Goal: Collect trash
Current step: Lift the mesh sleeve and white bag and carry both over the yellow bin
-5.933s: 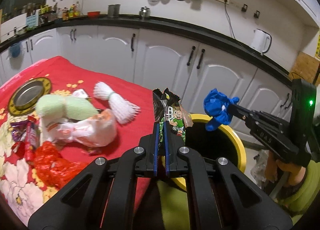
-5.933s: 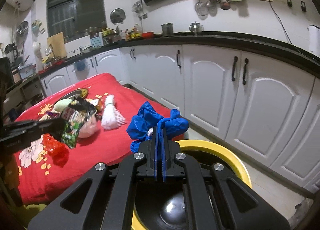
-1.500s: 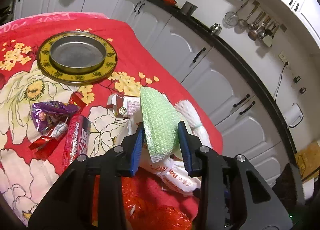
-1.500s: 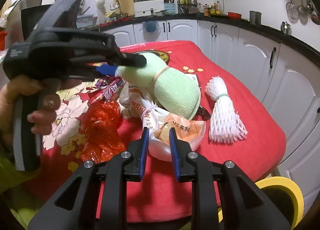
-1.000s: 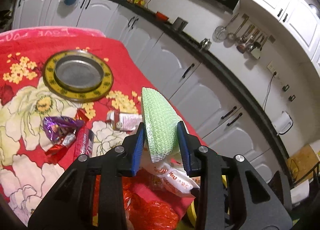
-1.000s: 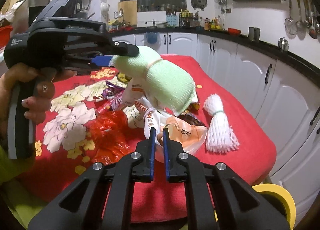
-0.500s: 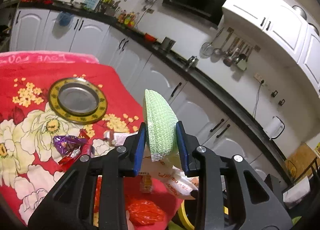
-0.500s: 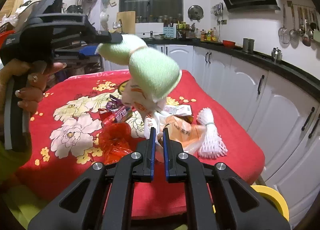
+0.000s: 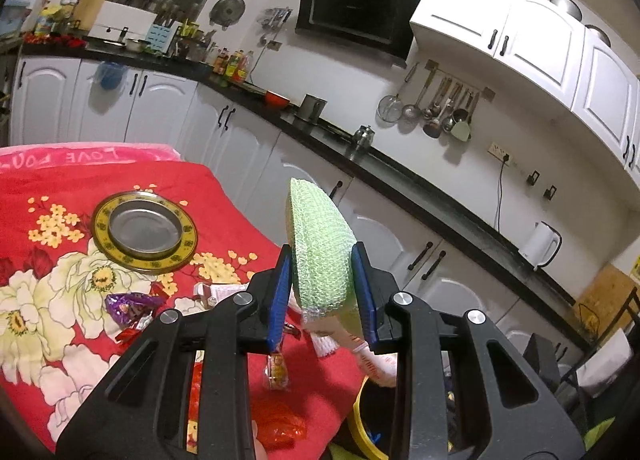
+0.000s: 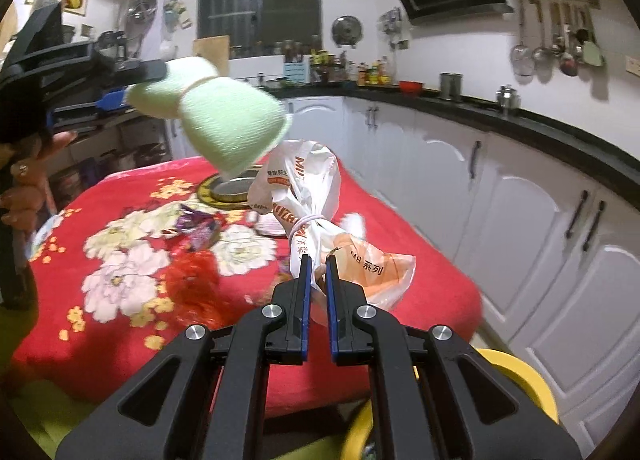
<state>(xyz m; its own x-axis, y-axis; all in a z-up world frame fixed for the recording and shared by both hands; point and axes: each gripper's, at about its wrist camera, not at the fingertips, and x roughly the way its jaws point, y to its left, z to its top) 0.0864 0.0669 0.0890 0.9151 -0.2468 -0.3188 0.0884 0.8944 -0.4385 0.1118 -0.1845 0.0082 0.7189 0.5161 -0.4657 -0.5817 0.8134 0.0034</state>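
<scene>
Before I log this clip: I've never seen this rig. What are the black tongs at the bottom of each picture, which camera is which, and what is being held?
No robot here: a person holds one hand-held tool in each hand, each with a fisheye camera looking along its two fingers.

The left camera shows the left tool clamped on a green foam net. The right camera shows the right tool pinching a knotted white plastic bag, lifted off the table; the left tool appears there from the side.

On the red flowered cloth lie a round metal dish, a purple wrapper and a red plastic bag. A yellow bin stands below the table's edge.
</scene>
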